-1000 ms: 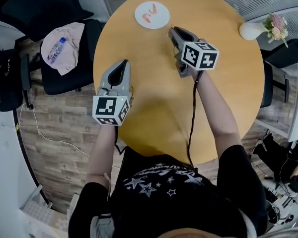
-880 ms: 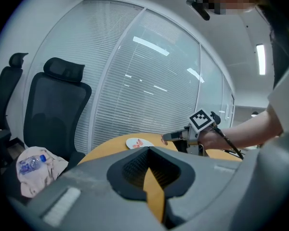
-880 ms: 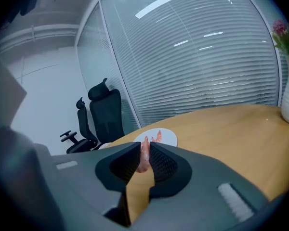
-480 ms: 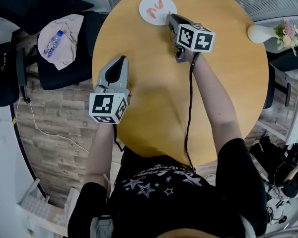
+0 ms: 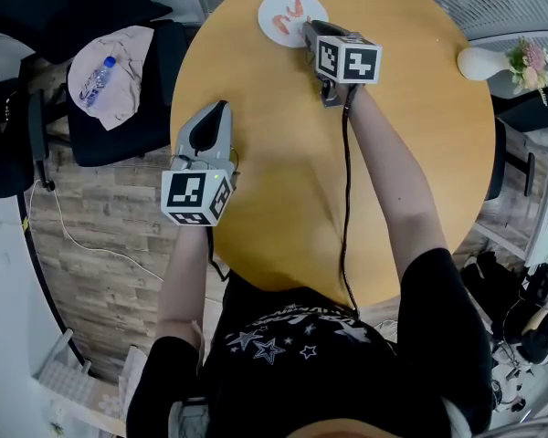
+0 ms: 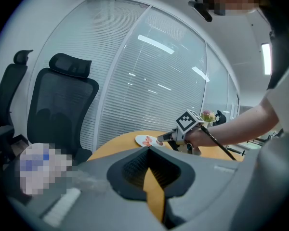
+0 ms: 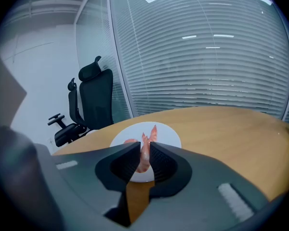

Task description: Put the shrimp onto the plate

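At the far left a water bottle (image 5: 100, 76) lies on a cloth over a black chair (image 5: 119, 135). My left gripper (image 5: 221, 108) hangs above the left edge of the round wooden counter (image 5: 411, 153), its jaws pressed together with nothing between them. Further right, at the far rim of the counter, sits the white plate (image 5: 268, 11) with one loose shrimp (image 7: 130, 141) lying on it. My right gripper (image 5: 307, 27) is at the plate's right edge, jaws clamped on the shrimp (image 7: 144, 159), which hangs tail up just above the plate's near side. A white vase (image 5: 479, 62) stands far right.
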`<state>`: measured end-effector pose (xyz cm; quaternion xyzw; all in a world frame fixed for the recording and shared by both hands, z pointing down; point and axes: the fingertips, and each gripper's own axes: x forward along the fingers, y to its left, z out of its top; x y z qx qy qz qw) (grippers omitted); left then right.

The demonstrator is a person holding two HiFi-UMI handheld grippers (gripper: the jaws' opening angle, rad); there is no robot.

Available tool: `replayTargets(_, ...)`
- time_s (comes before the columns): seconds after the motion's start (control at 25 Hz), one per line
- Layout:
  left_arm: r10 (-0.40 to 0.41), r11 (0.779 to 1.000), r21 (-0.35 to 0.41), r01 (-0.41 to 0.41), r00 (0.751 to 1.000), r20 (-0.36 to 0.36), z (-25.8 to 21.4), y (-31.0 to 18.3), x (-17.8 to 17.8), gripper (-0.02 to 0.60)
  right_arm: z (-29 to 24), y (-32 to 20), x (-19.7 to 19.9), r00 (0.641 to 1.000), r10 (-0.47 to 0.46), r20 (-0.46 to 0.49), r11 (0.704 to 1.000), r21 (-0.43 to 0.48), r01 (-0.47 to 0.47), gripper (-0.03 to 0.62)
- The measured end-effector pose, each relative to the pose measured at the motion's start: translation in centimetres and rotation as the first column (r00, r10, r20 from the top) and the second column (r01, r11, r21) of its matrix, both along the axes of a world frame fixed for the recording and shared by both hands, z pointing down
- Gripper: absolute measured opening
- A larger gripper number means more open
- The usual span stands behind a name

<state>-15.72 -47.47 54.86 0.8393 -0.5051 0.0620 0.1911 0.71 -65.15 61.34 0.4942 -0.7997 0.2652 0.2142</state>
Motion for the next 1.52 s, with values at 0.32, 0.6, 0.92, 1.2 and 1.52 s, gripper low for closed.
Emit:
replayTargets(0.32,-0.013,1.000,-0.015,0.013,1.000,-0.012,0.5,0.0,-0.6,0.002,1.4,-0.4,-0.2,0.999,-0.001,-0.044,0.998,-0.058,-0.002,0.063)
replayTargets(0.6,-0.016,1.000,-0.016,0.015,1.000,-0.024,0.3,0.1,-0.9,0.002,1.9,-0.5,-0.1,0.998,0.006,-0.067,0.997,-0.070,-0.011,0.066)
replayTargets(0.92,-0.011,1.000,-0.019,0.011,1.000,-0.028,0.0,0.7,-0.5,0.002,2.2,-0.2,0.9,0.999,0.039,-0.038,0.994,-0.099,-0.043,0.114)
replayTargets(1.2,-0.012,1.000,-0.021,0.011,1.000,-0.028,-0.4,1.4,-0.7,0.002,0.6,1.3,1.2,0.999,0.041,-0.013,0.996,-0.079,-0.042,0.115)
replayTargets(1.52,-0.008,1.000,0.000,0.008,1.000,-0.024,-2.5,2.6,-0.7,0.002,-2.7,5.0,0.9,0.998,0.025,0.055,0.998,-0.055,-0.022,0.115)
